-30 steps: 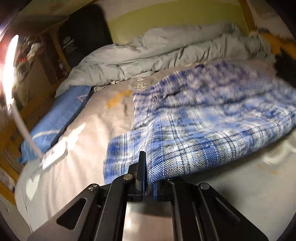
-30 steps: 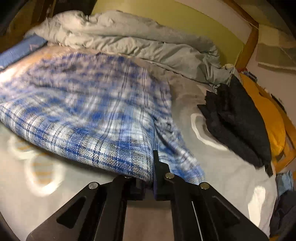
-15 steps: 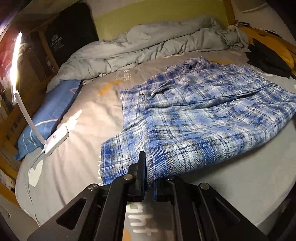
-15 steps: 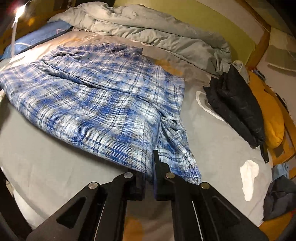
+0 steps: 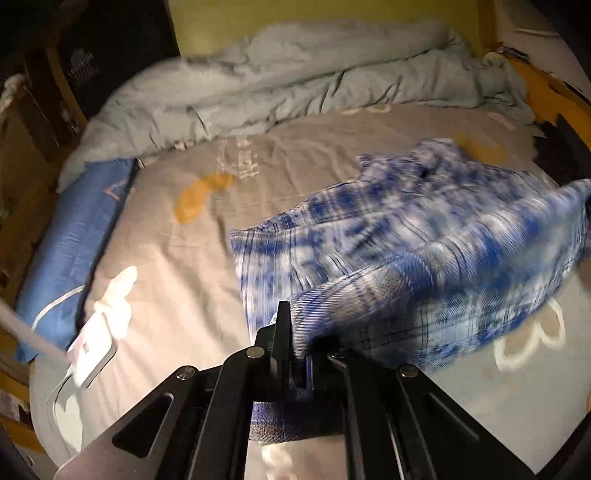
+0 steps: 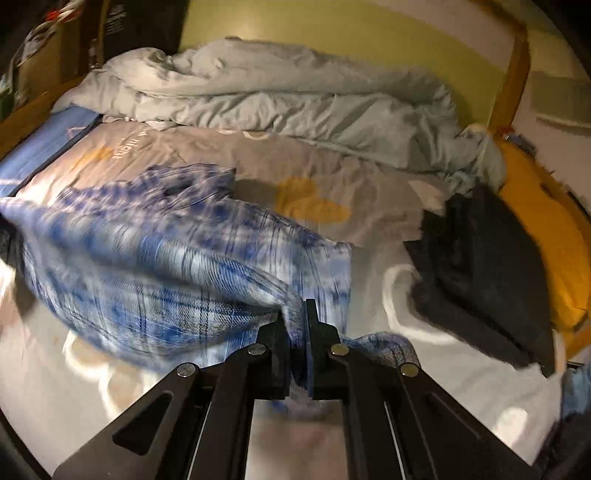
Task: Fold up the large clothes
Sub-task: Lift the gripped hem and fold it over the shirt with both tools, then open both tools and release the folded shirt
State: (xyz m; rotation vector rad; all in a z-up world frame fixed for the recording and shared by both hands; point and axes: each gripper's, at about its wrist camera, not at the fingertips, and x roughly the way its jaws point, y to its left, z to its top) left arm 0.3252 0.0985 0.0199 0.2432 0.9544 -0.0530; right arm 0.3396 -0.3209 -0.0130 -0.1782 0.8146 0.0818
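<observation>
Left gripper (image 5: 298, 354): jaws clamped tight on a hem edge of the blue-and-white plaid flannel shirt (image 5: 424, 258); a short flap of cloth hangs below the jaws. Right gripper (image 6: 295, 347): jaws likewise closed on the shirt's (image 6: 155, 266) other near corner, fabric bunched between them.

Shirt's near edge is lifted off the bed and billows out ahead of both jaws, heavily blurred. Its far part, collar end, lies crumpled on the grey printed bedsheet (image 5: 295, 162).

Left side of bed: white clip lamp base (image 5: 94, 350) on the sheet, then a long blue pillow (image 5: 74, 243) along the edge.

Right side: folded dark garment (image 6: 476, 273) well apart from the shirt, with a yellow cushion (image 6: 550, 236) just beyond it.

Farthest: rumpled pale grey duvet (image 6: 280, 96) across the head of the bed, against a yellow-green wall (image 6: 332, 33).
</observation>
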